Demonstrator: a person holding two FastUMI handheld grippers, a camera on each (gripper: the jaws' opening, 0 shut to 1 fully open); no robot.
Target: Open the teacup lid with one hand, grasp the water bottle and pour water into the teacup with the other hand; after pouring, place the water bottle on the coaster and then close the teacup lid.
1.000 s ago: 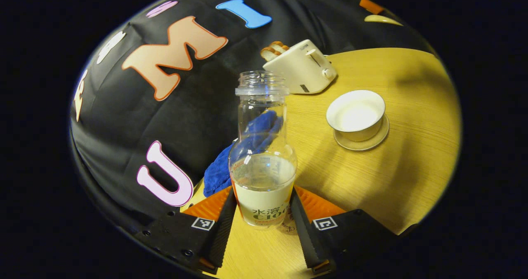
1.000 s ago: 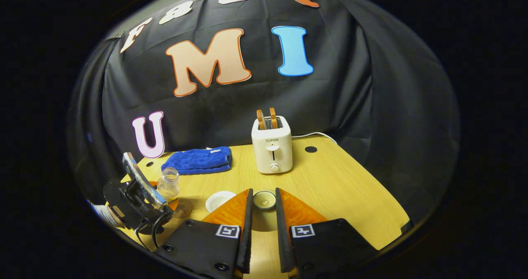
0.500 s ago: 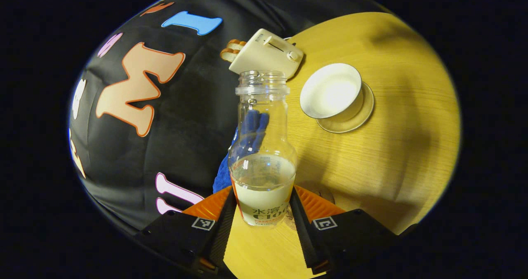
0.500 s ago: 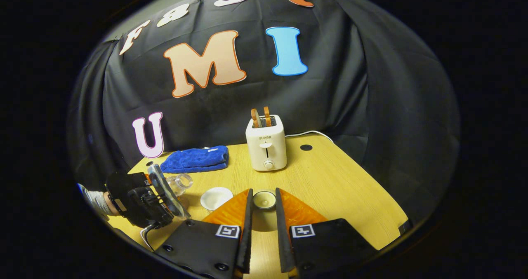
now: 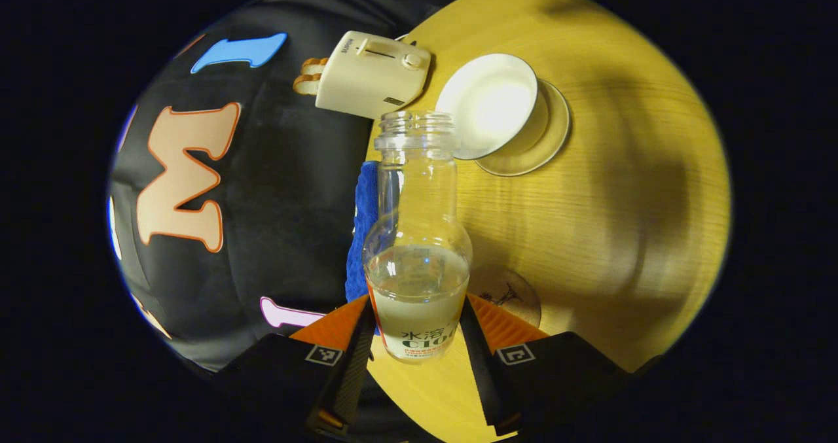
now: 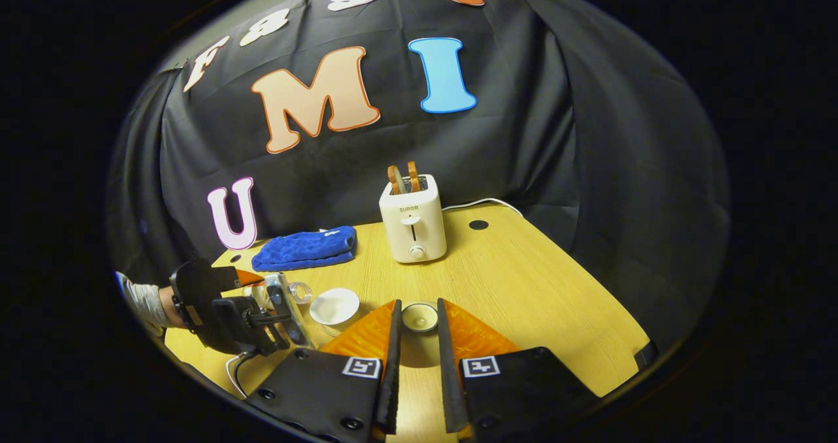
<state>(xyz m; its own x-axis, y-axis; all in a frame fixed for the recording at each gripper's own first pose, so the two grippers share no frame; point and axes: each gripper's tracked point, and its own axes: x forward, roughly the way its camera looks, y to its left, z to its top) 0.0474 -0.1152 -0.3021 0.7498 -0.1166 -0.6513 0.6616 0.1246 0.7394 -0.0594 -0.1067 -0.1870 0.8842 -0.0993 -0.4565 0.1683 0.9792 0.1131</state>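
Holding the water bottle (image 5: 418, 253) tight, your left gripper (image 5: 419, 338) has both fingers pressed on its sides. The bottle has no cap and some water sits low inside it. It is tipped over, with its mouth just beside the open teacup (image 5: 488, 106), which stands on its saucer (image 5: 553, 132) on the wooden table (image 5: 622, 220). Under the bottle lies the round coaster (image 5: 507, 296). A blue cloth (image 5: 361, 233) lies to the left, and a toaster (image 5: 370, 73) stands behind the cup.

Over to the right, your right gripper (image 6: 417, 338) holds the small teacup lid (image 6: 419, 317) between its two fingers, up off the table. Its jaws are set narrow around the lid.
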